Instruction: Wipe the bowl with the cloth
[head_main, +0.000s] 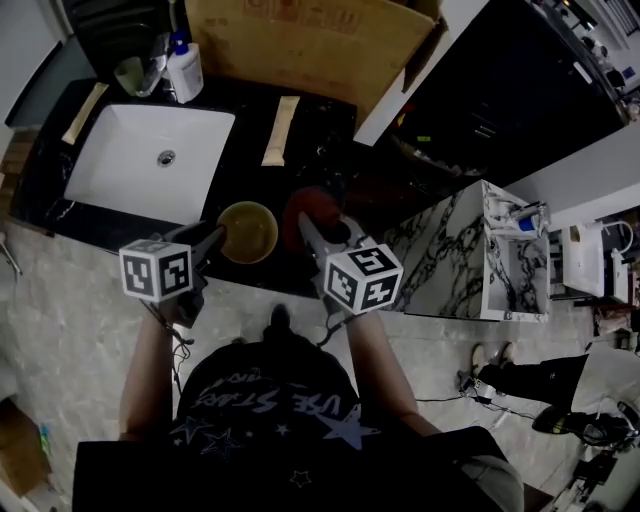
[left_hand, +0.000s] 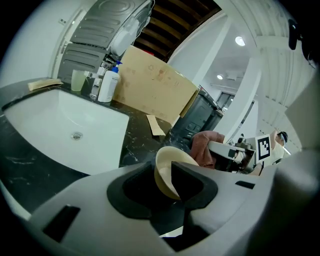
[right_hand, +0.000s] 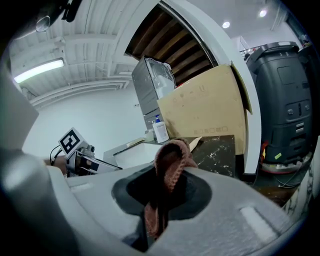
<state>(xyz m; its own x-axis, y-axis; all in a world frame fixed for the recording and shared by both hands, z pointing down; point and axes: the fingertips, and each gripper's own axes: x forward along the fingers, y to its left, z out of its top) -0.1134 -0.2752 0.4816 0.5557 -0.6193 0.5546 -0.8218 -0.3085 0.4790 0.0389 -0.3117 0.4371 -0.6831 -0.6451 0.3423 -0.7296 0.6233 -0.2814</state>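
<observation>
A dark marbled worktop (head_main: 310, 140) is being shown across the upper middle of the head view, with a white sink (head_main: 120, 160) being carried in its upper-left part and a large cardboard box (head_main: 310, 40) being propped behind it at the top centre. Just below the centre of the frame, the two hand-held grippers are being brought together at the near edge of the worktop. The left hand-held gripper (head_main: 213, 240) is being used to pinch the rim of the yellowish bowl (head_main: 247, 232); in the left gripper view one jaw is being pressed inside the rim and the other outside it, so the jaws are being closed narrowly on the wall of the bowl. The right hand-held gripper (head_main: 318, 235) is being clamped on the reddish-brown cloth (head_main: 308, 208), a fold of which is being squeezed between its jaws and is being looped up and forward past their tips in the right gripper view. In the head view the bowl is being presented with its mouth upward, at the centre of the frame, and the cloth is being held just beside it on the right, close to the rim; whether the two are touching cannot be told. The bowl is therefore lying to the left of the right hand-held gripper, which is the nearer one for wiping, so a short move leftward and down into the open mouth is judged to be what the next step is calling for, while the bowl is being steadied from the left.
</observation>
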